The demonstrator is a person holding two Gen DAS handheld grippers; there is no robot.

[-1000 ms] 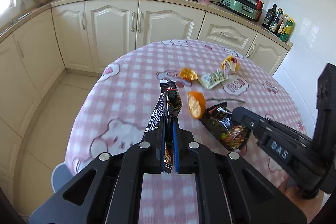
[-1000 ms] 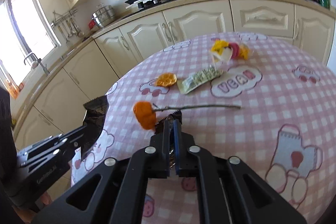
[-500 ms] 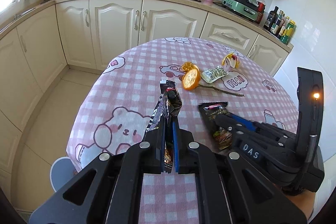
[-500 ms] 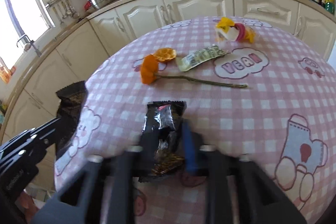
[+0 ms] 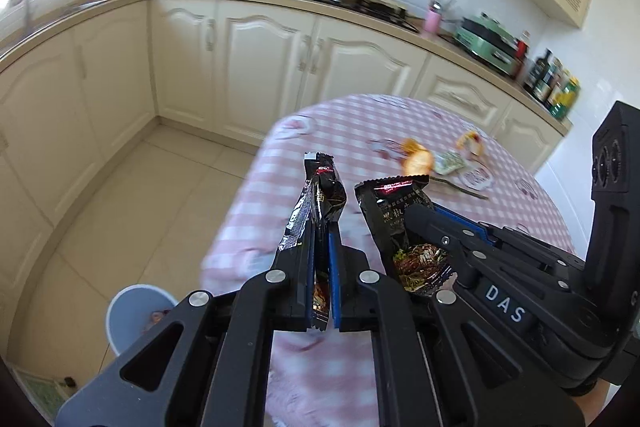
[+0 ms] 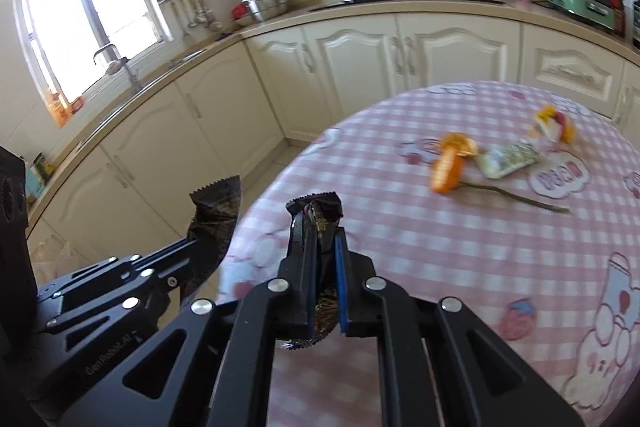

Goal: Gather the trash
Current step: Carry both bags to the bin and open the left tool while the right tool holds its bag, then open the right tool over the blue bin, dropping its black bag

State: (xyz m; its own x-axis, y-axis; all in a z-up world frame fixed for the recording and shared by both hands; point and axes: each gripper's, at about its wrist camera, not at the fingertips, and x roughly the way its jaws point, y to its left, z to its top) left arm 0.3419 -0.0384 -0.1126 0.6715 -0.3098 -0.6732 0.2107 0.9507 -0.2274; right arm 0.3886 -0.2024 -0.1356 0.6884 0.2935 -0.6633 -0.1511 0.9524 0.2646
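Blur smears the tabletop [image 5: 256, 211] litter, perhaps four pieces. Two black wrappers: left gripper [image 5: 321, 251] pinches one [image 5: 320, 195], right gripper [image 6: 323, 259] pinches the other [image 6: 318, 215].

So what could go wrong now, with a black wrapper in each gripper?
1. The bin sits low on the floor beside the table; a light wrapper dropped from up here might flutter past it.
2. The left gripper and right gripper hold their wrappers close together, so they may bump.
3. The picture is blurry, so aiming could be off.
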